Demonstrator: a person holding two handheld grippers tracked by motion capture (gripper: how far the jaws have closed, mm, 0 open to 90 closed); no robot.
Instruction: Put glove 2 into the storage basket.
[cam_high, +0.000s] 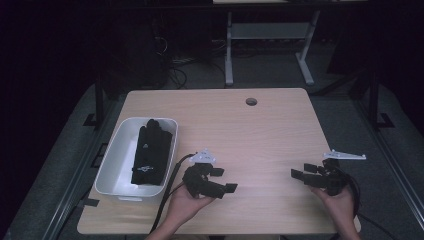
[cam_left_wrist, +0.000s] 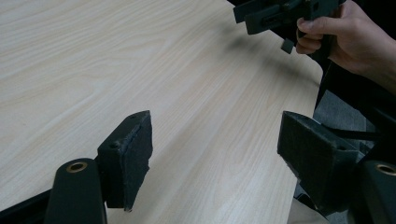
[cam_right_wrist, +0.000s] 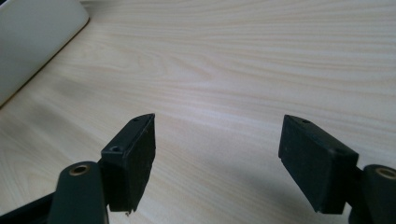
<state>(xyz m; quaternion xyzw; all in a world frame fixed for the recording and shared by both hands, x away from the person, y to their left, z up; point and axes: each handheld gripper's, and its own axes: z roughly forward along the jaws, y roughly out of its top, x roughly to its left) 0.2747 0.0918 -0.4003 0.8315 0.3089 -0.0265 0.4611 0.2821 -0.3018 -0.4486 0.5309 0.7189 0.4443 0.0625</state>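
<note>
gloves (cam_high: 151, 150) already lie in tray (cam_high: 114, 170); left gripper (cam_high: 224, 180) and right gripper (cam_high: 299, 171) both spread, empty, over bare table (cam_high: 250, 135).

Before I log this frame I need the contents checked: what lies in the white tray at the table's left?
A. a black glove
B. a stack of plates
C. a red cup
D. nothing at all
A: in the high view a black glove lies lengthwise inside the white tray, apart from both open claws.

Gloves (cam_high: 151, 150) lie in the tub (cam_high: 114, 170) on the table's (cam_high: 260, 135) left side.
</note>
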